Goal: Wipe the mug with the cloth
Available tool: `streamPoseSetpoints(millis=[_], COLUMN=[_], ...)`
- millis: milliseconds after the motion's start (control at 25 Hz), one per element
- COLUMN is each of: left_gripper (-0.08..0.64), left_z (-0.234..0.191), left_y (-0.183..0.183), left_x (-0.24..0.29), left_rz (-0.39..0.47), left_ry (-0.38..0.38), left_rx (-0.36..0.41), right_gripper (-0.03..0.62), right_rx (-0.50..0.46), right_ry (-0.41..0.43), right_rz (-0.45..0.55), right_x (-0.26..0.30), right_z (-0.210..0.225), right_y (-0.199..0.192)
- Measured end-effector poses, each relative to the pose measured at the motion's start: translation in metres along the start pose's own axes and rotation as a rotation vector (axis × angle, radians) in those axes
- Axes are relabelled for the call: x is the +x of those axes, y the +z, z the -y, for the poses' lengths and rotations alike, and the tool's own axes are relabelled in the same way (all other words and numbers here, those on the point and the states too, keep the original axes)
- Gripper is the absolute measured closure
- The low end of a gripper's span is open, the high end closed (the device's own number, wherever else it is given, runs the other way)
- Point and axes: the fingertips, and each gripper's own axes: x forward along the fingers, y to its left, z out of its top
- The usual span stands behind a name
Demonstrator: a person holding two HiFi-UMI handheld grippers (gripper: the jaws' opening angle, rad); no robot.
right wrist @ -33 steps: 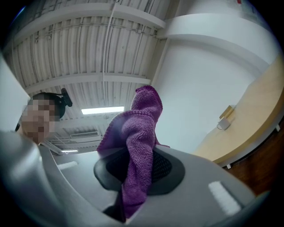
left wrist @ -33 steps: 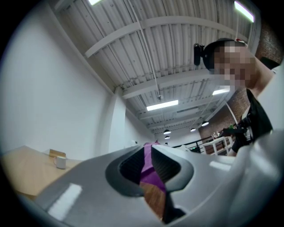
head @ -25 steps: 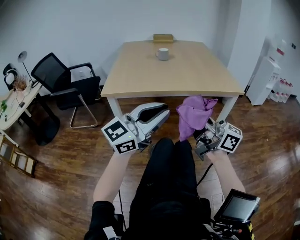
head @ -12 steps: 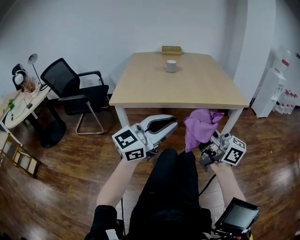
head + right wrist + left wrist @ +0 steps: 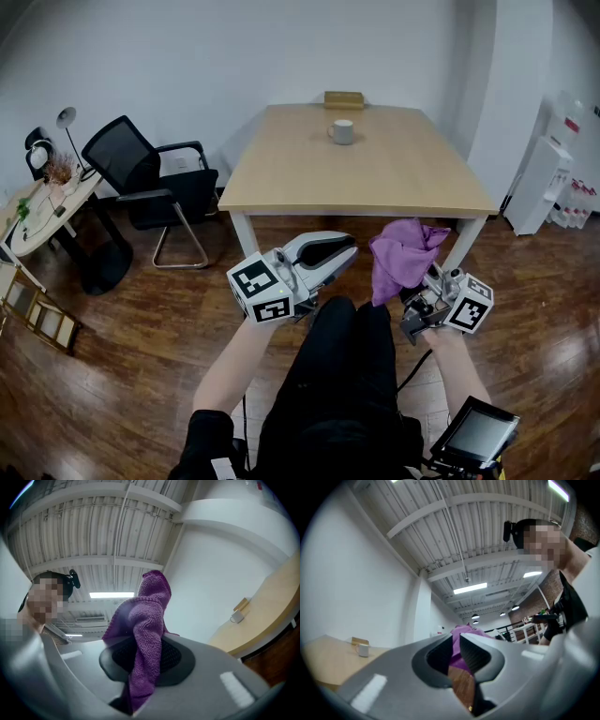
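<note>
Near right: small screen (image 5: pixel 478 433) beside the right forearm. Black trousers fill the near centre, above a wood floor (image 5: pixel 141 356).

Left gripper (image 5: pixel 349 253): held over the legs, tipped slightly up. Jaws a narrow slit apart, nothing between them; floor and purple fabric show through the gap.

Right gripper (image 5: pixel 143 644): level with the left one, also tipped up. Jaws clenched on the cloth (image 5: pixel 401 255). The cloth is purple; it stands up out of the pads in a bunch, with one fold hanging below. It is near the left jaw tips, apart from them.

Counter (image 5: pixel 375 178): light wood, beyond both grippers.

Mug (image 5: pixel 343 131): white, upright, handle left. It stands on the counter's far part, about centre, well apart from both grippers and the cloth.

Box (image 5: pixel 343 98): tan, just behind the mug at the far edge.

Chair (image 5: pixel 141 178): black, left of the counter.
</note>
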Motion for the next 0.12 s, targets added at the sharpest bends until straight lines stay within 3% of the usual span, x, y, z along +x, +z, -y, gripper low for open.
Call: streamPoseSetpoints(millis=[120], left_gripper=[0.506], left_z=[0.0007], left_y=[-0.0011], left_x=[0.0011], left_rz=[-0.001], left_ry=[-0.002], left_rx=[-0.002], right_gripper=[0.528], right_rx=[0.001], right_ry=[-0.001], right_rz=[0.001], right_x=[-0.0010], right_z=[0.0001], right_y=[-0.0001])
